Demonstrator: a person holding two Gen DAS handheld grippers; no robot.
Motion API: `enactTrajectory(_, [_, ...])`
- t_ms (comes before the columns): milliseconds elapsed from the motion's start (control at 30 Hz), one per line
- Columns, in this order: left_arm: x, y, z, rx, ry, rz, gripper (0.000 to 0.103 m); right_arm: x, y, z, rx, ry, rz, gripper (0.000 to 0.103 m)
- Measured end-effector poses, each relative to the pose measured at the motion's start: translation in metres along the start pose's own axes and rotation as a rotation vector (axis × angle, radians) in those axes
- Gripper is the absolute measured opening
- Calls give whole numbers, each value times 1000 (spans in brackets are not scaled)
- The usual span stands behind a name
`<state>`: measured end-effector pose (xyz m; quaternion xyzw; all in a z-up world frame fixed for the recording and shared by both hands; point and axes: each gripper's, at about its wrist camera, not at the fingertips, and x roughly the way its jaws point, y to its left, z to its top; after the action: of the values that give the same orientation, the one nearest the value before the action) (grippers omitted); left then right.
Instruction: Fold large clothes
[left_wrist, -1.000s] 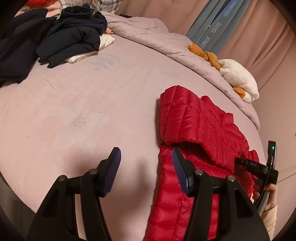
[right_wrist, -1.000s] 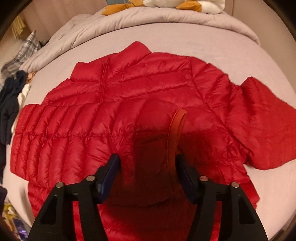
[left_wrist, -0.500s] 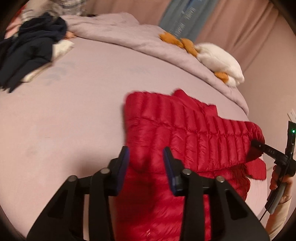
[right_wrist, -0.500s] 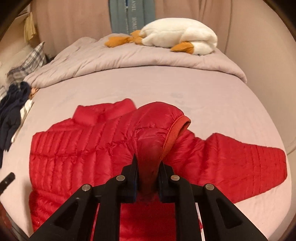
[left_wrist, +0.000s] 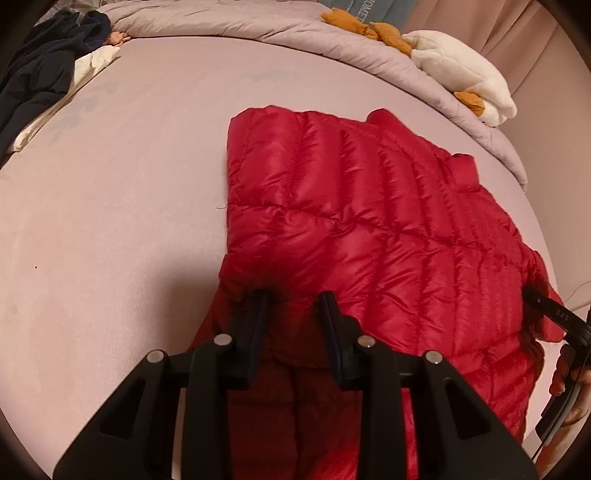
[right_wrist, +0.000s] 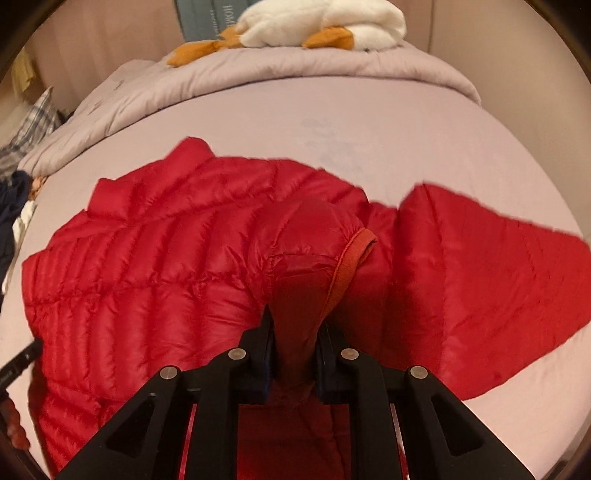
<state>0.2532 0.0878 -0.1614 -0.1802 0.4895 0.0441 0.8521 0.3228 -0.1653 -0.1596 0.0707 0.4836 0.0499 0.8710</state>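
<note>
A red quilted puffer jacket (left_wrist: 369, 229) lies on the pink bed sheet (left_wrist: 110, 221); it also shows in the right wrist view (right_wrist: 155, 266). My left gripper (left_wrist: 293, 306) is partly closed around a fold of the jacket's near edge. My right gripper (right_wrist: 293, 325) is shut on the jacket's cuffed sleeve end (right_wrist: 314, 258), with the orange-red cuff trim (right_wrist: 349, 258) bunched above the jaws. One sleeve (right_wrist: 480, 273) lies spread to the right. The right gripper's body (left_wrist: 554, 317) shows at the right edge of the left wrist view.
A rolled grey duvet (right_wrist: 258, 81) runs along the far side of the bed with a white and orange plush toy (right_wrist: 325, 26) on it. A pile of dark clothes (left_wrist: 40, 81) sits at the far left. Pink curtains hang behind.
My left gripper moved onto the jacket's edge and narrowed its jaws around it. My right gripper closed on the sleeve end and lifted it; the jacket is now folded over.
</note>
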Motion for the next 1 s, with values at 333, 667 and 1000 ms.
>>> enactTrajectory(333, [4,5,3,-49,0,25,21,13,-5,-1,13,0,-6,16])
enactTrajectory(667, [-29,-8,-8,-47,-32,7,46,-28,-31,-11,14,-115,-34,53])
enactTrajectory(1000, [-88,-48,-20,-39,-100,-131,101,-96,-99,-22,143,-278,-49,83])
